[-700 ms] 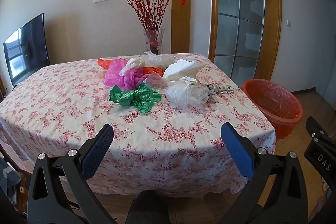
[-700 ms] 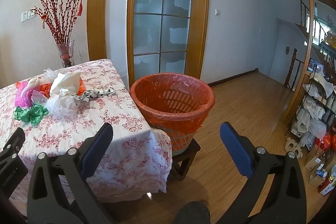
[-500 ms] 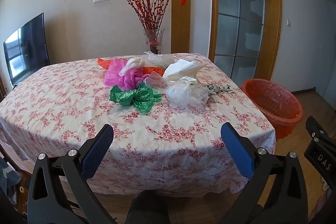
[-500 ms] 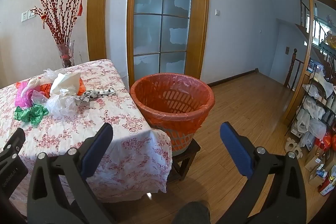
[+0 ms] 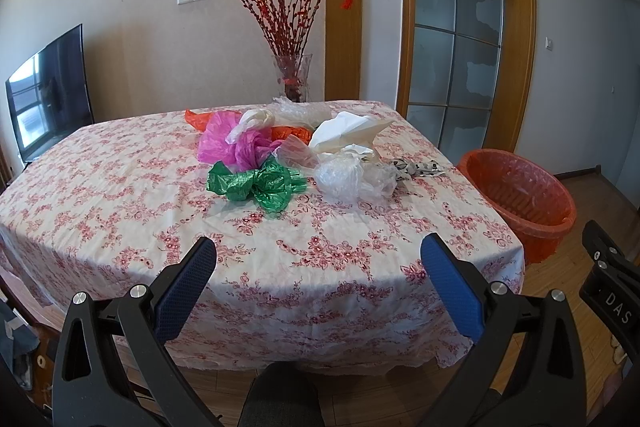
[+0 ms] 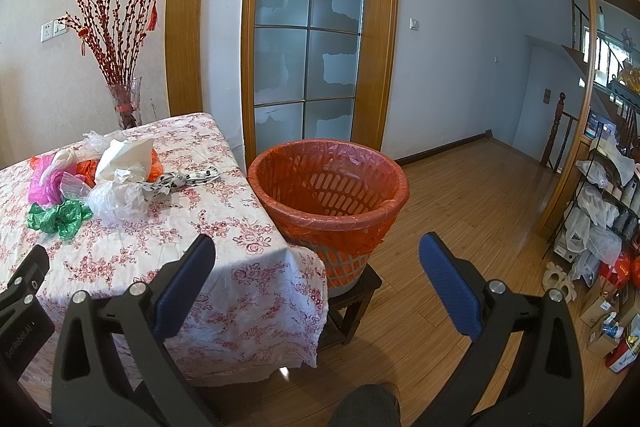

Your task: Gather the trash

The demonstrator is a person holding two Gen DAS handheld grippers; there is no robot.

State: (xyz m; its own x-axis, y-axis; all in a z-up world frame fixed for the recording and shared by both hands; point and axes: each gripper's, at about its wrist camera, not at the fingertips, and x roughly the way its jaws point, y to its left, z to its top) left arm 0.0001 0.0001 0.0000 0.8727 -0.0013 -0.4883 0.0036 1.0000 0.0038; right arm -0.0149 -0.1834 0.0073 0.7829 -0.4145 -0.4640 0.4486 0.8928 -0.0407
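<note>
Floral-clothed table (image 5: 120, 195) bears crumpled bags (image 5: 296, 155) heaped far-centre, left of the lined bin (image 6: 328, 187), both grippers (image 5: 318, 267) (image 6: 316, 269) held wide open and empty; light bags could be snagged or spilled short.

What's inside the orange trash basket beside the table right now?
The orange trash basket holds only its thin orange liner bag, folded over the rim. Its slotted wall shows through the liner and no trash is visible inside. The very bottom is hidden by the near rim.
</note>
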